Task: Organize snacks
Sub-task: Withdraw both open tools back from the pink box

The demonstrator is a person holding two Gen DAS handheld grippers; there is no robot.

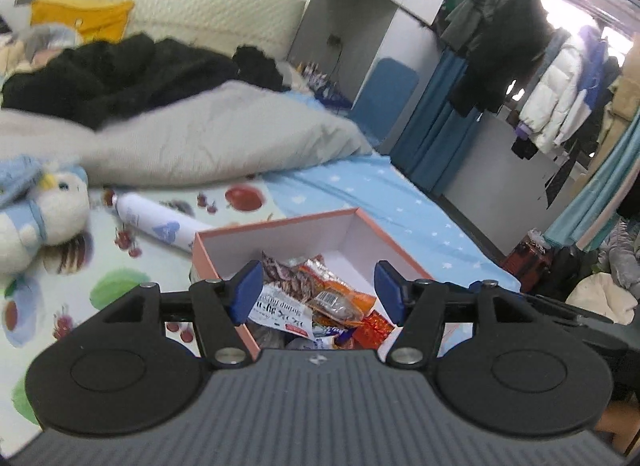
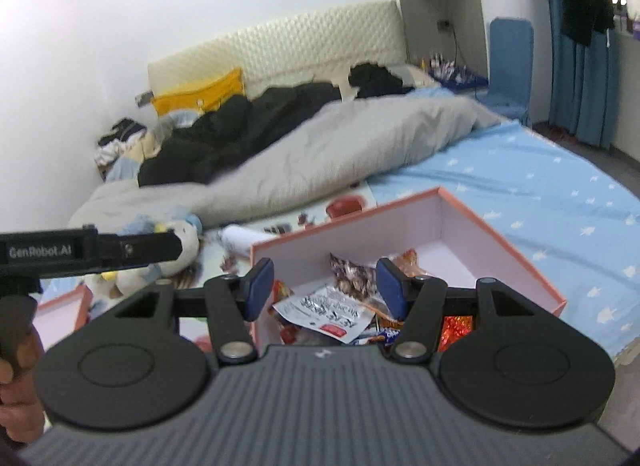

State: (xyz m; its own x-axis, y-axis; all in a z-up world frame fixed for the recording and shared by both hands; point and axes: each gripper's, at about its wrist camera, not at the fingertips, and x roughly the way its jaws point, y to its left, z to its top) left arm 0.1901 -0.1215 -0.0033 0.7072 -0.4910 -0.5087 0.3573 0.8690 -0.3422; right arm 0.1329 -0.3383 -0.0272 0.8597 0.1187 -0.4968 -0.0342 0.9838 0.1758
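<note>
An open box with a pink rim [image 1: 280, 223] [image 2: 344, 211] and white inside lies on the bed. It holds several snack packets: a white printed packet [image 1: 280, 310] [image 2: 328, 310], an orange wrapper [image 1: 344, 298] and a red foil piece [image 2: 456, 326]. My left gripper [image 1: 318, 270] hovers above the box's near end, open, with nothing between its blue pads. My right gripper [image 2: 324, 266] also hangs over the box, open and empty. In the right wrist view the left gripper's black body [image 2: 80, 252] shows at the left edge, with a hand [image 2: 16, 386] below it.
A plush toy [image 1: 40, 217] and a white tube [image 1: 156, 221] lie left of the box on the fruit-print sheet. A grey duvet [image 1: 200, 137] and black clothes fill the bed behind. A second pink-rimmed tray [image 2: 60, 314] lies at left. Hanging coats [image 1: 520, 65] stand to the right.
</note>
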